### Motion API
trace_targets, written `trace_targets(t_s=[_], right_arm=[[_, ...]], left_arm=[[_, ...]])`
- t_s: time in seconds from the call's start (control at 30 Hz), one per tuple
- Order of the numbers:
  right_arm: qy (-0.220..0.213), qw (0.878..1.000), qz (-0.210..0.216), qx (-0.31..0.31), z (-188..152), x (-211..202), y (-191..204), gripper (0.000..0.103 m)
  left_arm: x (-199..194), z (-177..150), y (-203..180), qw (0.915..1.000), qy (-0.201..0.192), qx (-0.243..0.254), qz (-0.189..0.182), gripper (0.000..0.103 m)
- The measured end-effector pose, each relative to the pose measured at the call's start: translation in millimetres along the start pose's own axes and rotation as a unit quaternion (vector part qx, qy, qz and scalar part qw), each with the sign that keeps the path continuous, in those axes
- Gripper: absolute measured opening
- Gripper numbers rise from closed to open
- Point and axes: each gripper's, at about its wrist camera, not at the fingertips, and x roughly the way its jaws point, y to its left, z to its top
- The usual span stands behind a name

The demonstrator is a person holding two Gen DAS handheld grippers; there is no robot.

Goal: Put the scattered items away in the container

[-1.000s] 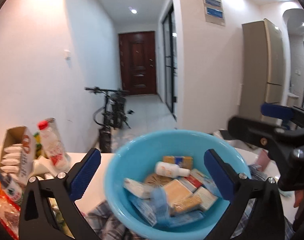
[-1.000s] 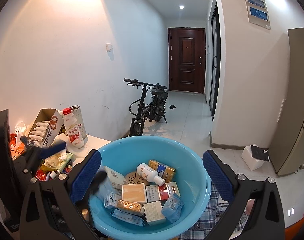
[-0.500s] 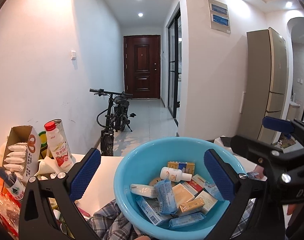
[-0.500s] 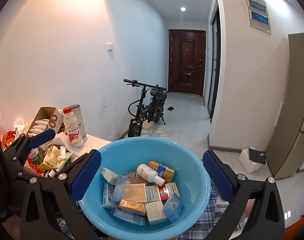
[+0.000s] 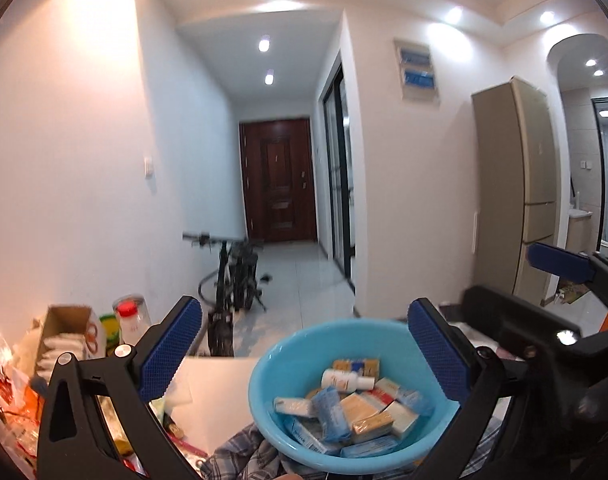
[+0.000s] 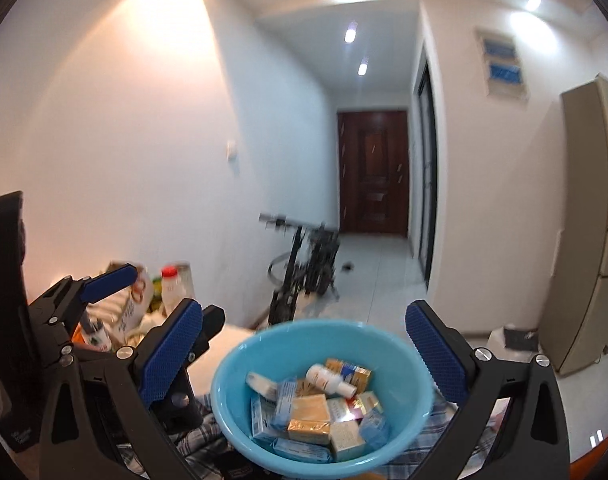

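Observation:
A light blue plastic bowl [image 5: 272, 364] sits on a plaid cloth and holds several small boxes, packets and a white bottle [image 5: 344, 380]. It also shows in the right wrist view [image 6: 232, 376], with the white bottle [image 6: 328, 378] on top. My left gripper [image 5: 304, 352] is open and empty, raised above and behind the bowl. My right gripper [image 6: 302, 354] is open and empty, likewise raised over the bowl. Each gripper shows at the edge of the other's view.
A white table [image 5: 212, 396] carries clutter at the left: an open cardboard box [image 5: 64, 332], a red-capped bottle [image 5: 130, 320] and wrappers. A plaid cloth [image 6: 200, 436] lies under the bowl. A bicycle [image 5: 232, 280], a door and a tall cabinet stand beyond.
Both grippers have lifted and tilted upward, so the bowl sits lower and smaller in both views. Both stay open and empty. The bowl's contents are unchanged.

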Motion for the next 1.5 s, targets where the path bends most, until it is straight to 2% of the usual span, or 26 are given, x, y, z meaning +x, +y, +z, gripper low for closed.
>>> trace_targets(t_s=[0.2,0.33,0.43,0.57,0.7,1.0,1.2,1.3,1.5], right_arm=[[-0.050,0.998,-0.033,-0.004,-1.5,-66.8,-9.8,0.103],[-0.073,0.997,-0.023,0.016,-13.2,-102.4,-19.0,0.103],[-0.071,0.997,-0.013,0.020,-23.0,-113.7,-18.8,0.103],[-0.051,0.998,0.005,0.026,-45.6,-115.3,-14.0,0.103],[-0.021,0.999,0.013,0.031,-72.0,-109.7,-8.3,0.103],[0.051,0.998,-0.015,0.037,-134.6,-100.5,-3.6,0.103],[0.104,0.994,-0.017,0.034,-174.0,-78.7,0.2,0.103],[0.123,0.992,-0.035,0.015,-188.9,-70.8,10.4,0.103],[0.151,0.988,-0.029,0.006,-212.6,-55.5,17.6,0.103]], left_arm=[[-39.9,3.5,-9.1,0.9998,-0.011,0.005,0.017,0.103],[-69.6,0.1,-18.1,0.9995,-0.015,0.018,0.021,0.103],[-89.7,-10.2,-25.3,0.9991,-0.023,0.026,0.025,0.103],[-101.3,-29.5,-32.0,0.9989,-0.016,0.034,0.028,0.103],[-102.1,-57.8,-32.4,0.9989,0.010,0.025,0.038,0.103],[-93.0,-129.1,-33.2,0.9954,0.091,-0.003,0.030,0.103],[-78.4,-175.2,-26.5,0.9878,0.151,-0.016,0.035,0.103],[-74.5,-191.9,-26.7,0.9857,0.166,-0.011,0.026,0.103],[-62.2,-214.7,-26.9,0.9824,0.185,-0.014,0.025,0.103]])
